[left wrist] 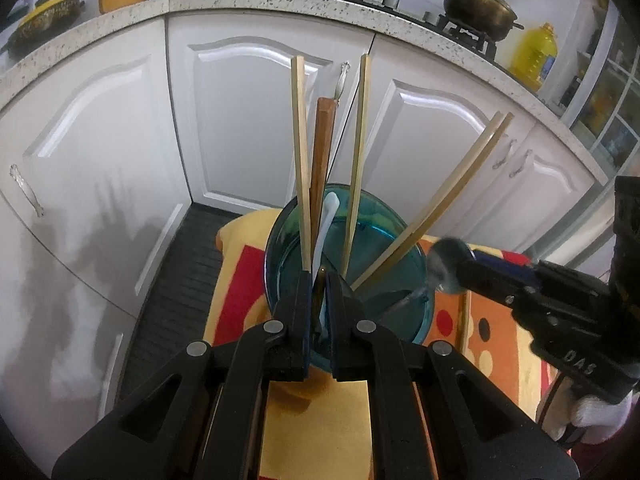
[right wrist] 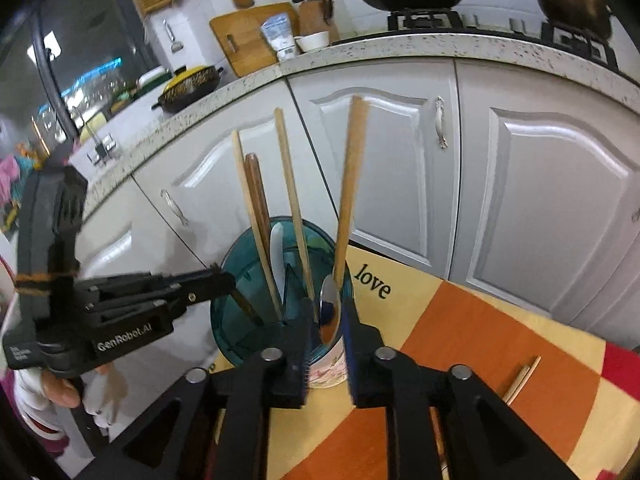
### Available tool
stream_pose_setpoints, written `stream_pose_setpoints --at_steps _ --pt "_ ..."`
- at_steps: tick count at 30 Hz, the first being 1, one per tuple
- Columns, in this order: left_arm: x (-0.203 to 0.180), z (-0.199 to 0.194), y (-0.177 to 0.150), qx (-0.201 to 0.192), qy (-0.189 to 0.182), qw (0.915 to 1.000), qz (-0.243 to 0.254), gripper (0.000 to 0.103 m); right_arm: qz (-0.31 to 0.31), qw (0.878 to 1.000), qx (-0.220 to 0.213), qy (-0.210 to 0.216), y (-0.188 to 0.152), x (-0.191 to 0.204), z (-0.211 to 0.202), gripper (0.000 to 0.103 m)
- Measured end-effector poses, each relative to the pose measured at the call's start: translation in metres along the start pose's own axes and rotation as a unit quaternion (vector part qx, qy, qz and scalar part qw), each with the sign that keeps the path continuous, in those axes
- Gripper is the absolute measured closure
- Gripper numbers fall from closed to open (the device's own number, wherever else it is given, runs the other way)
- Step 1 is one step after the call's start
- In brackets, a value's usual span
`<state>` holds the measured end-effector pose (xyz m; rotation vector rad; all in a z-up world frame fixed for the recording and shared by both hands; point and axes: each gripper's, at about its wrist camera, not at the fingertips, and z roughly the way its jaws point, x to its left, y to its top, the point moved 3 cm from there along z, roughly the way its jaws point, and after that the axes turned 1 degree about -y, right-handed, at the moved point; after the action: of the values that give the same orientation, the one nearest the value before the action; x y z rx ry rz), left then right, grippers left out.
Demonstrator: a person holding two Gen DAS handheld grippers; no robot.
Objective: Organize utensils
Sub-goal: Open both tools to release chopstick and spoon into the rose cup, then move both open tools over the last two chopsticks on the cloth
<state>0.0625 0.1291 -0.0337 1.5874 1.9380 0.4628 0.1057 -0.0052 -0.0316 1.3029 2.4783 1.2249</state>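
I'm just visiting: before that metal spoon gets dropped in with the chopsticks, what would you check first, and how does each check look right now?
1. Right gripper grips the metal spoon: ok, bowl sits between the fingers.
2. Spoon over the blue holder: ok, at its right rim.
3. Left gripper steadies the holder: cannot tell; it is shut on a dark stick inside.
4. Landing spot free of chopsticks: cannot tell.
5. Loose chopsticks on the table left: not ok.
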Motion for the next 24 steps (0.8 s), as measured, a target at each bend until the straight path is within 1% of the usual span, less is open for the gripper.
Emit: stream_pose_setpoints --at_steps 2,3,5,8,11,13,15,16,19,20,22,24 --pt "-0.001 -0.001 -0.001 0.003 -0.002 1.0 -0.001 0.092 0.006 1.0 -0.005 0.0 -0.001 -0.004 -0.006 0.072" --pt "-0.001 -0.002 -0.001 0.003 -0.003 1.0 -0.001 0.09 0.008 1.0 -0.006 0.001 -0.001 -0.005 -0.008 0.072" --pt "-0.003 -0.005 -0.002 0.003 -0.006 1.0 0.0 0.081 0.013 1.0 -0.006 0.001 -0.001 -0.008 -0.013 0.072" --pt "-0.006 -0.015 -0.004 -0.002 -0.011 0.9999 0.004 0.074 0.023 1.0 -0.01 0.0 -0.005 -0.017 -0.023 0.071" --pt "-0.012 -0.027 -0.007 -0.013 -0.016 0.9997 0.014 0.066 0.039 0.999 -0.008 -0.017 -0.018 -0.034 -0.034 0.065" --pt "-0.017 -0.035 -0.009 -0.019 -0.019 0.9993 0.024 0.064 0.051 0.998 -0.001 -0.031 -0.029 -0.05 -0.037 0.065" --pt "-0.023 -0.041 -0.012 -0.027 -0.023 0.9988 0.035 0.062 0.073 0.996 0.02 -0.051 -0.047 -0.073 -0.036 0.065" --pt "-0.028 -0.044 -0.015 -0.03 -0.027 0.9984 0.04 0.061 0.085 0.994 0.033 -0.062 -0.057 -0.085 -0.034 0.065" --pt "-0.041 -0.046 -0.022 -0.032 -0.037 0.9972 0.056 0.061 0.127 0.985 0.066 -0.092 -0.09 -0.118 -0.025 0.066" --pt "-0.045 -0.046 -0.024 -0.032 -0.039 0.9969 0.06 0.061 0.139 0.983 0.077 -0.098 -0.1 -0.126 -0.021 0.068" --pt "-0.054 -0.045 -0.029 -0.031 -0.047 0.9961 0.068 0.061 0.157 0.978 0.091 -0.1 -0.114 -0.137 -0.012 0.069" --pt "-0.061 -0.046 -0.033 -0.03 -0.053 0.9953 0.076 0.061 0.158 0.977 0.097 -0.107 -0.118 -0.14 -0.005 0.07"
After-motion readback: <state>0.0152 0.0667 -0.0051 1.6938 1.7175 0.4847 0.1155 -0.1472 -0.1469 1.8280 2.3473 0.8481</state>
